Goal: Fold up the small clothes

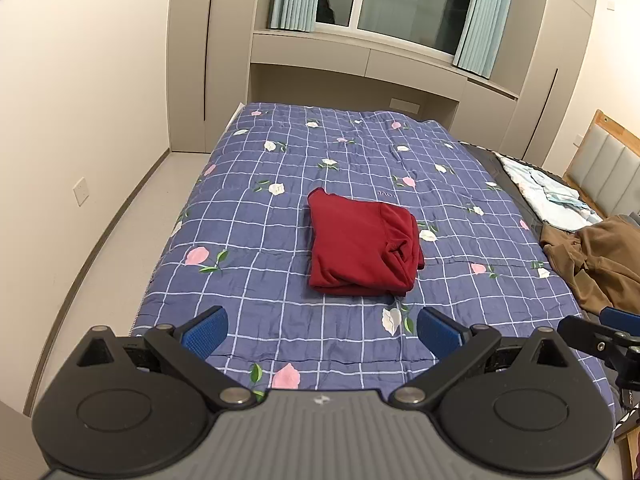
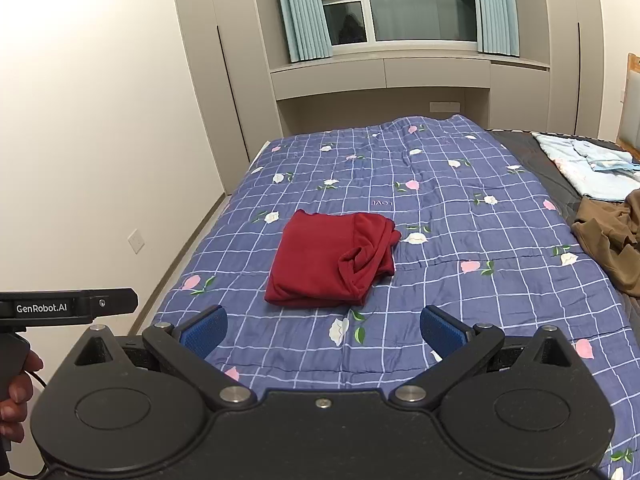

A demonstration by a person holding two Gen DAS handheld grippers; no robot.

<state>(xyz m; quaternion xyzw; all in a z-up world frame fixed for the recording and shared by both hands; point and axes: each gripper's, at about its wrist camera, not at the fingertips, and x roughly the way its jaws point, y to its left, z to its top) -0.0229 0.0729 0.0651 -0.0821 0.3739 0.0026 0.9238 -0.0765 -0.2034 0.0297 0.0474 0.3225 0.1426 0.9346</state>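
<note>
A dark red garment [image 1: 362, 250] lies folded into a compact rectangle on the blue checked floral quilt [image 1: 260, 216]. It also shows in the right wrist view [image 2: 328, 262], with a bunched fold at its right side. My left gripper [image 1: 322, 330] is open and empty, held above the quilt just short of the garment's near edge. My right gripper [image 2: 324, 330] is open and empty too, at a similar distance from the garment. Neither gripper touches the cloth.
A crumpled brown garment [image 1: 592, 264] lies at the bed's right edge, also in the right wrist view [image 2: 612, 240]. Light blue clothes [image 2: 596, 168] lie further back on the right. A white wall [image 1: 80, 120] and floor strip run along the bed's left side.
</note>
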